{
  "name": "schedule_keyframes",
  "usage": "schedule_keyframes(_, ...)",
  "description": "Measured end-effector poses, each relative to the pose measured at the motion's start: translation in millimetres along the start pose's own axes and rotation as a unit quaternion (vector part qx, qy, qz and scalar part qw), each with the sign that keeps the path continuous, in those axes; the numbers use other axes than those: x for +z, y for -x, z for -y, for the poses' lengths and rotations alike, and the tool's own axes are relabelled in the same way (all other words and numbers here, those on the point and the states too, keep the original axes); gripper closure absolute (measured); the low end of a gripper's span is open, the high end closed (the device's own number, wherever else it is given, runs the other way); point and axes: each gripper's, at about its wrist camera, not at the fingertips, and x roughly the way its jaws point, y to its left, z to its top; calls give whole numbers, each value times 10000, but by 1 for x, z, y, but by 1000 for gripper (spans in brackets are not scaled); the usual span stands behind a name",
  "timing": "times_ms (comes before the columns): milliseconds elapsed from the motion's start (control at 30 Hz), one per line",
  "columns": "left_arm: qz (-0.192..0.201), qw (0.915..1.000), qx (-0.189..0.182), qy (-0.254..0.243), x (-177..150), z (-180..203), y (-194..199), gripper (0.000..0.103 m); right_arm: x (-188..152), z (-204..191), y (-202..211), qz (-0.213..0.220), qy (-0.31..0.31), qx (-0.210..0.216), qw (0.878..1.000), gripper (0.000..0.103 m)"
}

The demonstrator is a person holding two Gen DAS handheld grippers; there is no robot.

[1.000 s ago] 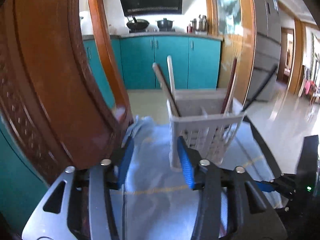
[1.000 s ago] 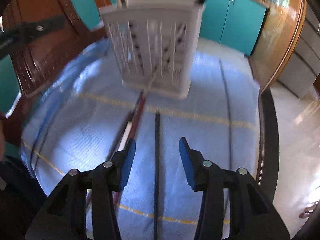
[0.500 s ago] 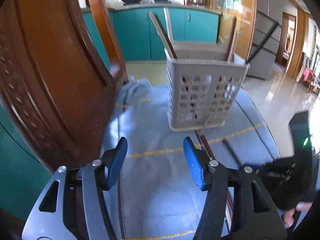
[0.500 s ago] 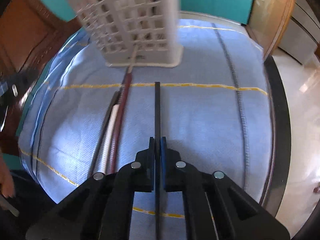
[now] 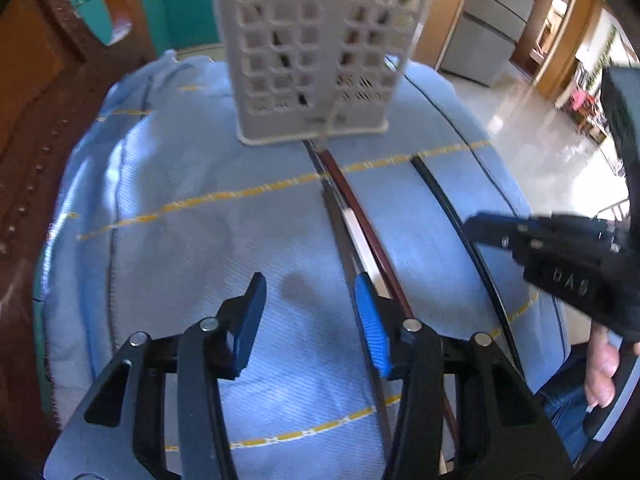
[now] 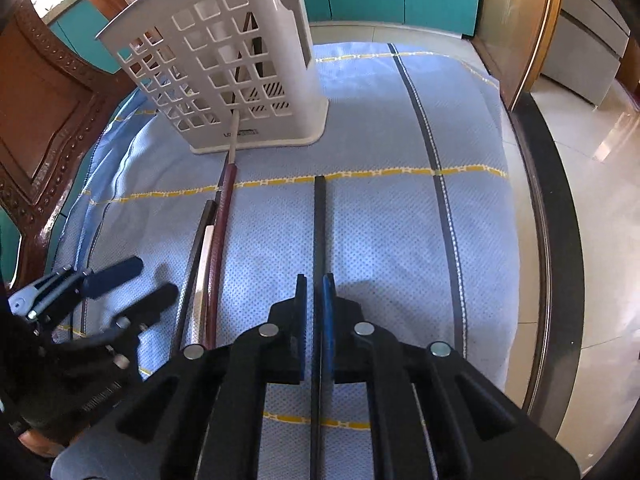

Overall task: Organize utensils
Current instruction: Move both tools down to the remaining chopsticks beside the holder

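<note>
Right wrist view: the right gripper (image 6: 315, 280) points steeply down at the blue cloth (image 6: 380, 208), and its pads are pressed together on the black chopstick (image 6: 320, 216), which runs straight out from between them toward the white utensil basket (image 6: 224, 68). The far tip of this chopstick lies on the yellow stripe of the cloth, short of the basket and apart from it.

To the left of the black chopstick lies a bundle of three sticks side by side: a dark red chopstick (image 6: 222, 216), a white one (image 6: 204, 264) and a dark one (image 6: 198, 240). The pale end of the dark red chopstick touches the base of the basket.

The basket stands upright on the cloth and holds several sticks in its compartments.

Left wrist view: the left gripper (image 5: 310, 304) hovers over the cloth with nothing between its pads. Its jaws stand partly spread and are closing. Its right fingertip (image 5: 370, 312) sits just beside the bundle. A wooden chair (image 5: 44, 92) stands at the left edge of the cloth.
</note>
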Motion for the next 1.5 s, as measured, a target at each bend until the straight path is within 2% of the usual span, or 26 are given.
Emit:
schedule_keyframes(200,-131,9998,49,-130,-5,5,-8,55,2,2,-2,-24,-14,-63,10000,94)
schedule_keyframes(433,-178,9993,217,-229,-5,8,-12,55,4,1,-6,-31,-12,-202,9998,87)
schedule_keyframes(767,-305,9989,359,24,0,-14,-8,56,4,-2,-12,-55,85,-380,9992,82)
schedule_keyframes(1200,-326,9985,433,49,1,-14,-8,54,-2,-12,-14,-35,343,-614,9975,81)
schedule_keyframes(1500,-347,9982,485,71,4,-15,-12,48,-5,-18,-12,0,509,-861,9950,81)
